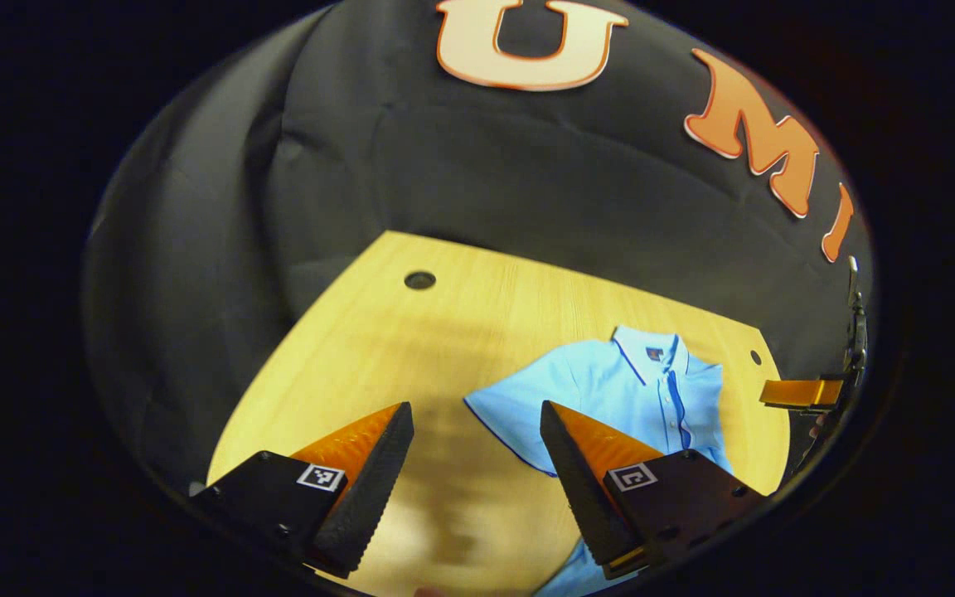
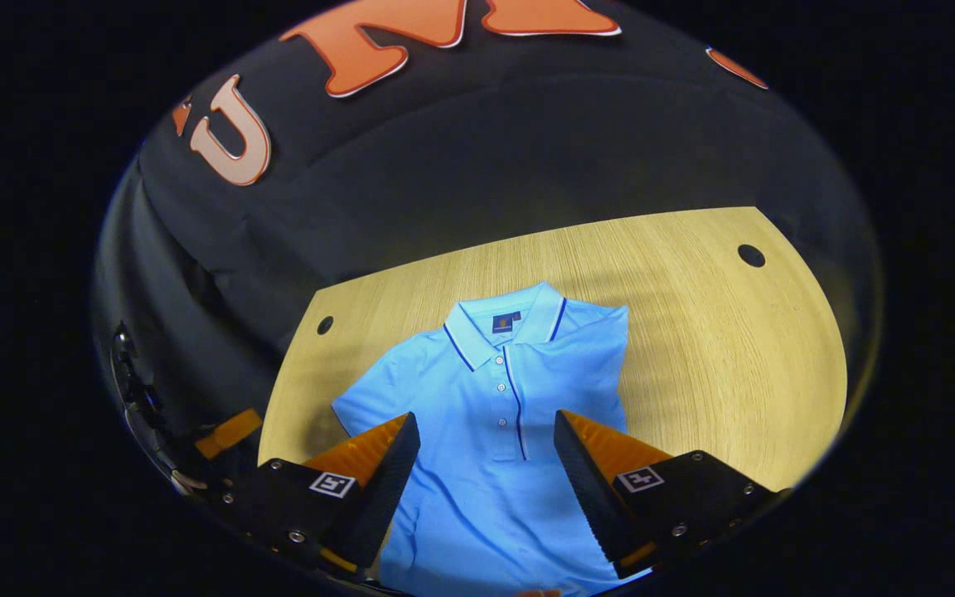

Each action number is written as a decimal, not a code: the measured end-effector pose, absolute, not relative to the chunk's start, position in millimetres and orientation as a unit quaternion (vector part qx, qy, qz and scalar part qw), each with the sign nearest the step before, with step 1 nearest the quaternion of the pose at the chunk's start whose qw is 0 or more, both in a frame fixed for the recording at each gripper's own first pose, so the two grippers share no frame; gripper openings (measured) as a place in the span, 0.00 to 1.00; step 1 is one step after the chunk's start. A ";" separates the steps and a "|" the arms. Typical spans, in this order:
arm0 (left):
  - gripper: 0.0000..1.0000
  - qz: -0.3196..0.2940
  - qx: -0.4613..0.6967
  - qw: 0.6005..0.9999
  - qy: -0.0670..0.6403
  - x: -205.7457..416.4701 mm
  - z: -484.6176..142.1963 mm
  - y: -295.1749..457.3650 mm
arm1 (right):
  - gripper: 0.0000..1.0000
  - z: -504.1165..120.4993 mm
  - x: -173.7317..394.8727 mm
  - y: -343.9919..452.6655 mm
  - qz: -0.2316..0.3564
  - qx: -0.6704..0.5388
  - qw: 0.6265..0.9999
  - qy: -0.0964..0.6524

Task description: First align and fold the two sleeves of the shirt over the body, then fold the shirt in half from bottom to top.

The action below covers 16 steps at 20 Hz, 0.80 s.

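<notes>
In the left gripper view, the left gripper (image 1: 477,419) hangs above the pale wooden tabletop (image 1: 411,348) with its fingers (image 1: 378,452) spread wide and nothing between them. The light blue short-sleeved polo shirt with dark blue piping (image 1: 610,385) lies flat on the tabletop, ahead of and partly behind the right-hand finger; one sleeve (image 1: 502,406) spreads out into the gap just ahead of that fingertip. A round dark hole in the tabletop (image 1: 419,280) sits well ahead of the left-hand finger. Far off beyond the right-hand finger, part of the right gripper (image 1: 805,391) shows at the shirt's far side.

In the right gripper view, the right gripper (image 2: 486,423) hovers over the shirt (image 2: 494,414), fingers (image 2: 390,460) wide apart and holding nothing. The buttoned placket (image 2: 515,410) runs between the two fingertips, the collar (image 2: 502,323) lies ahead, and the sleeve (image 2: 370,398) spreads flat just ahead of the left-hand fingertip. The tabletop (image 2: 726,348) stretches beyond the right-hand finger. The left gripper (image 2: 229,433) shows outside the left-hand finger.
</notes>
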<state>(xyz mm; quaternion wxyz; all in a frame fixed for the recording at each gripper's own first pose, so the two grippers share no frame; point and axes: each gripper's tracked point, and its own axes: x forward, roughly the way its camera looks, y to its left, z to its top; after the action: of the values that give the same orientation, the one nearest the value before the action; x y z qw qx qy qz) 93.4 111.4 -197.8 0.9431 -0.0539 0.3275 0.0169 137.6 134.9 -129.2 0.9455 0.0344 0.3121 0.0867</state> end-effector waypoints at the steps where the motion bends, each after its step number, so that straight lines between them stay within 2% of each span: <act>1: 1.00 0.015 -0.062 0.936 0.345 97.2 -205.6 103.7 | 0.98 -125.0 130.7 131.8 0.090 0.039 0.945 0.313; 7: 1.00 0.030 -0.094 0.895 0.435 114.8 -247.4 84.8 | 0.98 -116.5 107.4 99.1 0.087 0.039 0.949 0.300; 16: 1.00 0.068 -0.111 0.857 0.499 140.6 -305.0 79.8 | 0.98 -132.4 82.2 38.3 0.053 0.065 0.942 0.325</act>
<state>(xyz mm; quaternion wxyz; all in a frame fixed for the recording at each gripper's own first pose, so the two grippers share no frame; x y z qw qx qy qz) 140.6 79.8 -305.0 0.8566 -0.1114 0.4993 0.0677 82.2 38.3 -132.4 0.9419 0.0649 0.3251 0.0535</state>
